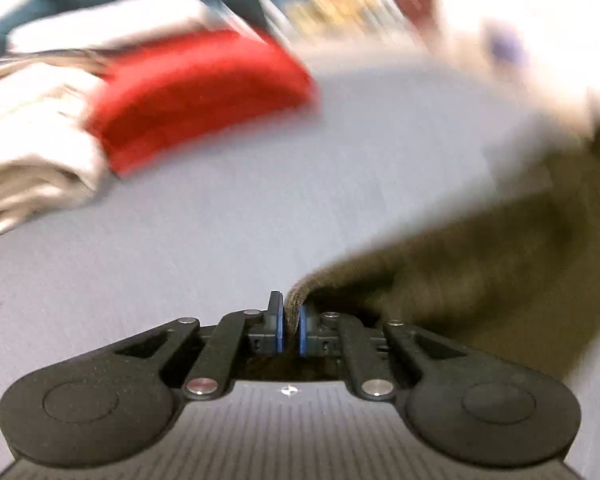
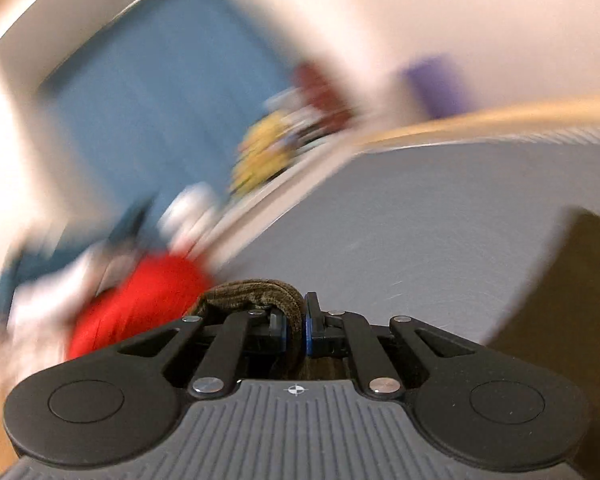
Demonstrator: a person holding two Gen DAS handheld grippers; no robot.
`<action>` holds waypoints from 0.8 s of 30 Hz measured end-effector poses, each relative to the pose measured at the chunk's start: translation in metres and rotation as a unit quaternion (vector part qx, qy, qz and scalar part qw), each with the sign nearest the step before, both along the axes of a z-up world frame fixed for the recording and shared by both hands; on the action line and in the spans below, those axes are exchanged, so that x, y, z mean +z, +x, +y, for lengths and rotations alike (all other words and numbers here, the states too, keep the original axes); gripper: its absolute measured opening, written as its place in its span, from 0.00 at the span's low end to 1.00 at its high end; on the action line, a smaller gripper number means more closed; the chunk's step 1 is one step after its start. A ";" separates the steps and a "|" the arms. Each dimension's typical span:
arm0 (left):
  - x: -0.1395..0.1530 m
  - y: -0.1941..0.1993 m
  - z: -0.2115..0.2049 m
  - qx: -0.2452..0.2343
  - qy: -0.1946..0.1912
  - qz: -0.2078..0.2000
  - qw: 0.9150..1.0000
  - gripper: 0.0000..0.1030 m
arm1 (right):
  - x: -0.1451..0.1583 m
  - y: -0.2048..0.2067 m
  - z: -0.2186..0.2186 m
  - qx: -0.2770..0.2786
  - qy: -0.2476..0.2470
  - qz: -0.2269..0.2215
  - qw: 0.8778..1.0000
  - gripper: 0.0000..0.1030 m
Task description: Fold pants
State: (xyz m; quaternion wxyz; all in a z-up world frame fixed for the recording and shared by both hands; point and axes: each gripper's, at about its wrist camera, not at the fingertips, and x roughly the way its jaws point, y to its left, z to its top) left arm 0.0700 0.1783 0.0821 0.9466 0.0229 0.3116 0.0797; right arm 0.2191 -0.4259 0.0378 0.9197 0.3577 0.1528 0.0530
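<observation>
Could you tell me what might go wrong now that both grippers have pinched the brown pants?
The left gripper holds only a thin edge of the brown pants; it may slip out. The right gripper clamps a bunched fold, so layers could drag unevenly. The red folded cloth lies nearby and might get swept.

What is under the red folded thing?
The red folded cloth lies on the grey table, beside a pile of beige cloth. Whatever is directly beneath it is covered, and the picture is blurry.
</observation>
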 end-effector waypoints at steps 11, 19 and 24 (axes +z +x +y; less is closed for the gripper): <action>-0.054 0.074 -0.013 0.143 0.026 -0.021 0.989 0.46 | -0.071 0.078 0.000 -0.012 -0.002 0.086 0.996 0.51; -0.043 0.048 0.032 0.248 -0.052 -0.060 0.966 0.78 | -0.071 0.086 0.001 0.014 -0.019 0.083 0.996 0.52; -0.064 0.051 0.060 0.186 -0.200 0.009 0.962 0.79 | -0.064 0.081 0.005 0.014 -0.010 0.071 0.997 0.53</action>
